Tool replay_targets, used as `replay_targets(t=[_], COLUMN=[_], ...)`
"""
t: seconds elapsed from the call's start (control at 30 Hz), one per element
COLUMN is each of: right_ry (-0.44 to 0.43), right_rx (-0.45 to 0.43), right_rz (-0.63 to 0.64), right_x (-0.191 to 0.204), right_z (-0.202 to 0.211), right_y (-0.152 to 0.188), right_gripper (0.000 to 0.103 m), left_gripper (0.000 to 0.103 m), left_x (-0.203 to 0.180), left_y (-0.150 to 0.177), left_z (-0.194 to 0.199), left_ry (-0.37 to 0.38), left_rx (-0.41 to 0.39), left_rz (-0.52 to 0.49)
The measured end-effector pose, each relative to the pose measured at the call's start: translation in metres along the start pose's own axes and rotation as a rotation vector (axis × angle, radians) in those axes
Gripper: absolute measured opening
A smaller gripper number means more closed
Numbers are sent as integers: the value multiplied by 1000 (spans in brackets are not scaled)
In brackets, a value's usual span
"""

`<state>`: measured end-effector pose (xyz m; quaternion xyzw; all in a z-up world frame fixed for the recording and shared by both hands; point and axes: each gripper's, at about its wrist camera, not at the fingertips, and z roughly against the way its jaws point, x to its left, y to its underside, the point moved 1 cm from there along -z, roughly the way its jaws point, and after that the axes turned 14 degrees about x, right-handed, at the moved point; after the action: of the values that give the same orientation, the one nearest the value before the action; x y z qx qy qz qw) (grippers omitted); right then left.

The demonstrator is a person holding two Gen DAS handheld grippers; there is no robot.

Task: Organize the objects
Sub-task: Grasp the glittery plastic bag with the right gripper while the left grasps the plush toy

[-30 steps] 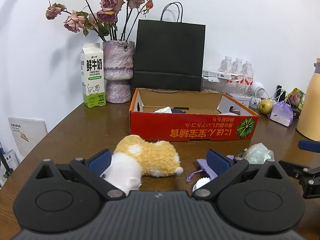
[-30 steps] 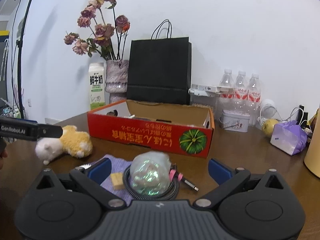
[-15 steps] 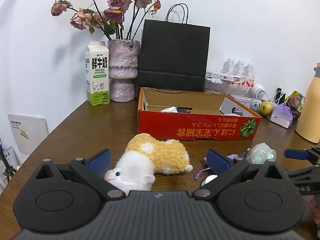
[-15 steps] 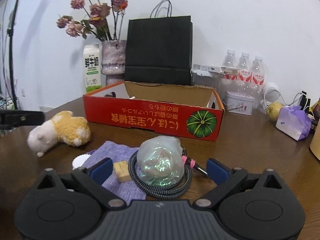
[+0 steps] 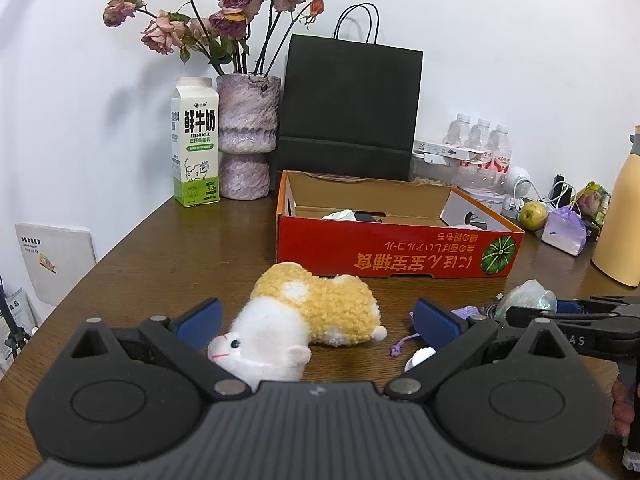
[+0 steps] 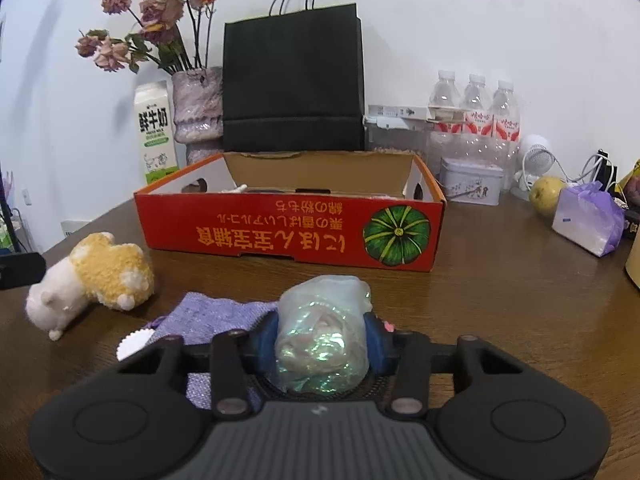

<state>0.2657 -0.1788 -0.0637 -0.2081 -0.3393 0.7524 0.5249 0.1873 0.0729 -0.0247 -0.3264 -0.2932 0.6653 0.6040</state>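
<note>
Just changed: my right gripper [image 6: 322,338] closed onto the pouch [image 6: 323,332] before the box [image 6: 292,232].
Left gripper [image 5: 316,320]: stayed spread around the plush [image 5: 308,316].
Meaning: I judged the pouch ready for boxing.

A: How many soft toys and boxes? B: One yellow-and-white plush animal [image 5: 312,316]; one shallow red cardboard box [image 6: 292,226]; one black paper bag [image 6: 294,84].

A: And the containers at the back? B: Three clear plastic water bottles [image 6: 476,108]; one white-and-green milk carton [image 5: 195,142]; one mottled purple vase [image 5: 247,138]; one small grey tin [image 6: 472,180].
</note>
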Motion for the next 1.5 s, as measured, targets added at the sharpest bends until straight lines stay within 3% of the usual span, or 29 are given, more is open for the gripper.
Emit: replay_targets(t=[0.17, 0.43, 0.9, 1.33, 1.5], right_ry=[5, 90, 46, 23, 25], right_rx=[-73, -227, -266, -280, -269], right_rz=[4, 107, 86, 66, 53], right_x=[0, 16, 8, 4, 1], right_z=[12, 39, 60, 65, 62], right_y=[3, 15, 26, 26, 26], right_gripper=[35, 35, 35, 35, 35], left_gripper=[103, 103, 103, 103, 103], left_x=[1, 2, 9, 5, 6], left_y=[0, 1, -3, -25, -27], left_z=[-3, -4, -14, -52, -74], left_ry=[-5, -23, -79, -64, -105], left_rx=[12, 22, 89, 260, 305], left_rz=[5, 9, 28, -58, -86])
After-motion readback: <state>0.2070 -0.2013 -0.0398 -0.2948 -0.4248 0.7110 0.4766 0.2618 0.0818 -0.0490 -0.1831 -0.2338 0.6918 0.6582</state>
